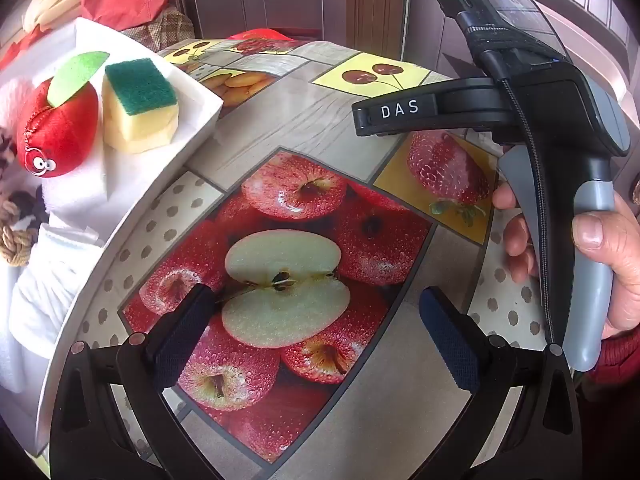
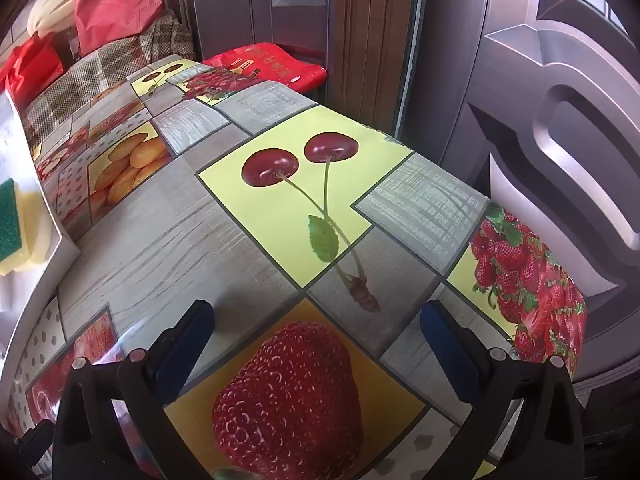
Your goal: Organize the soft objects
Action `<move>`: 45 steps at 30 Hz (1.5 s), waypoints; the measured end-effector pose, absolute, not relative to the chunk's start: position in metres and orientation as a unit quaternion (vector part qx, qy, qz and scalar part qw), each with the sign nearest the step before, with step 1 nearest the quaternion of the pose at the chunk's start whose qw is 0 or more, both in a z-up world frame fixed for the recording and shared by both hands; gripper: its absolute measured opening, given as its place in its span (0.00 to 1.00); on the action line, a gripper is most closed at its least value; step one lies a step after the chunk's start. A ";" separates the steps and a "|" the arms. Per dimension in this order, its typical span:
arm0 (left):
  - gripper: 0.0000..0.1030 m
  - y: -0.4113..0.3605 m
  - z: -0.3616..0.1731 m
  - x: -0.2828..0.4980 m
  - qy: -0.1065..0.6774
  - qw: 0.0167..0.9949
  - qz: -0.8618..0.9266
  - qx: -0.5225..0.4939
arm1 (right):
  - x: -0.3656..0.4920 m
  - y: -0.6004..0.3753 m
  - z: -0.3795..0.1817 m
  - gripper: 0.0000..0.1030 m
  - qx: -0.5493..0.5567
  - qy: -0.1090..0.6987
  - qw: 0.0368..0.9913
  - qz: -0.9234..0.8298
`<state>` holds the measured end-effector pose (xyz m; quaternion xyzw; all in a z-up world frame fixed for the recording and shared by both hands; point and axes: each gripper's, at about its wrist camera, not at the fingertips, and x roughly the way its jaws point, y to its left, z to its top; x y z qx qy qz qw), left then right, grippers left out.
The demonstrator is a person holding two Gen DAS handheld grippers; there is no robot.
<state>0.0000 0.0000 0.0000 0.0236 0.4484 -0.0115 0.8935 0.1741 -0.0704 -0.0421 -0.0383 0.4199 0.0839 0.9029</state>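
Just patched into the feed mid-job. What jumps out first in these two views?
The loud fruit-print tablecloth fills both views, with both grippers hovering open and empty over it: the left gripper above the cut-apple print, the right gripper above the big strawberry print. At far left, the white tray holds a red plush apple with googly eyes and, beside it, a yellow sponge with a green scouring top.

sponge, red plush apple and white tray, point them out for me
sponge (image 1: 138, 106), left wrist view, green scrub top
red plush apple (image 1: 60, 132), left wrist view, red body
white tray (image 1: 200, 118), left wrist view, near rim
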 end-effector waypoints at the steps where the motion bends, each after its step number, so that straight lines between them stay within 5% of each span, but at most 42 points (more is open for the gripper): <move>1: 0.99 0.000 0.000 0.000 0.448 0.893 -0.012 0.024 | 0.174 -0.070 -0.042 1.00 -0.038 0.421 0.902 0.084; 45: 0.99 0.000 0.002 -0.003 0.449 0.893 -0.015 0.024 | 0.173 -0.069 -0.043 1.00 -0.040 0.421 0.902 0.083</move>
